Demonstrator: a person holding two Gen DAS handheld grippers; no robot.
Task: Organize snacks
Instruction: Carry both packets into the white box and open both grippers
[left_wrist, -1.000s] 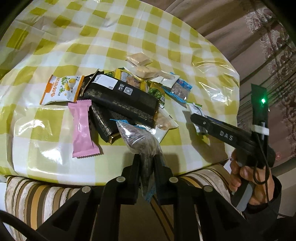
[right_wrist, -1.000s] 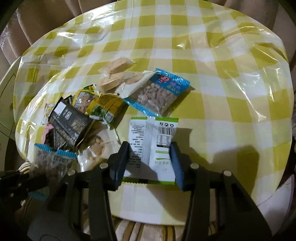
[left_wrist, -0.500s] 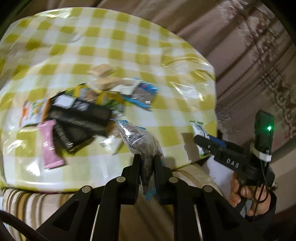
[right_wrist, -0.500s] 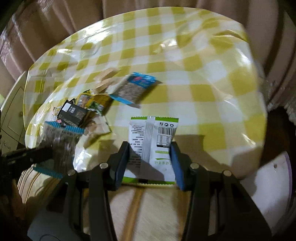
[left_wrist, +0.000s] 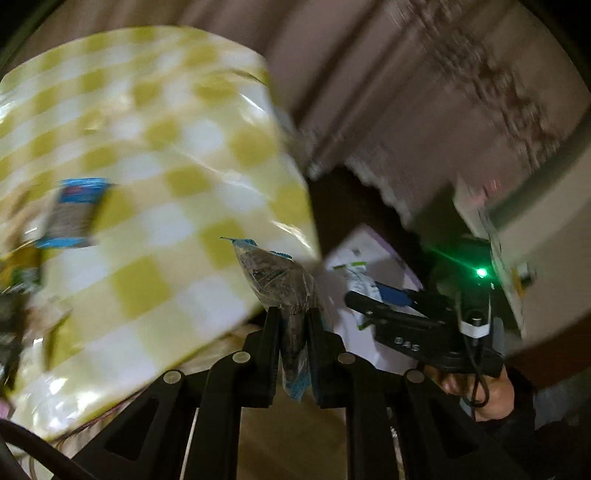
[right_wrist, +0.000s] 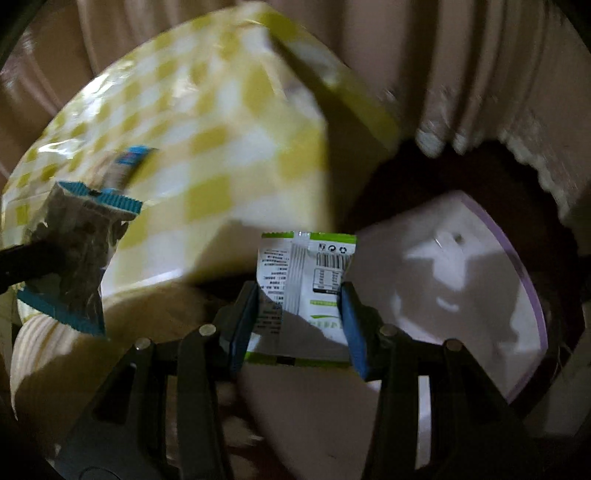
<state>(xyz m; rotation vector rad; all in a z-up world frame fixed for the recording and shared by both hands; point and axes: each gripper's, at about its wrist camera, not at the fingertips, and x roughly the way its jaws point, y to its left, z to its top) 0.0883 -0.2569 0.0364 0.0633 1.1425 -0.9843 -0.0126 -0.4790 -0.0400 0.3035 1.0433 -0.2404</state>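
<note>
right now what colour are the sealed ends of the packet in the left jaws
Blue, on a clear packet; clearest in the right wrist view.

Likely home: checked tablecloth, curtains (blurred), striped sofa.

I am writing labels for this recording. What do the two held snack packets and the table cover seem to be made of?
Blue-edged packet in the left tongs: clear, glossy plastic film; the contents show through and it crinkles.
White and green packet in the right tongs: opaque printed film, probably plastic, with crimped ends.
Checked table cover: probably shiny plastic or oilcloth, from its glare patches.
</note>
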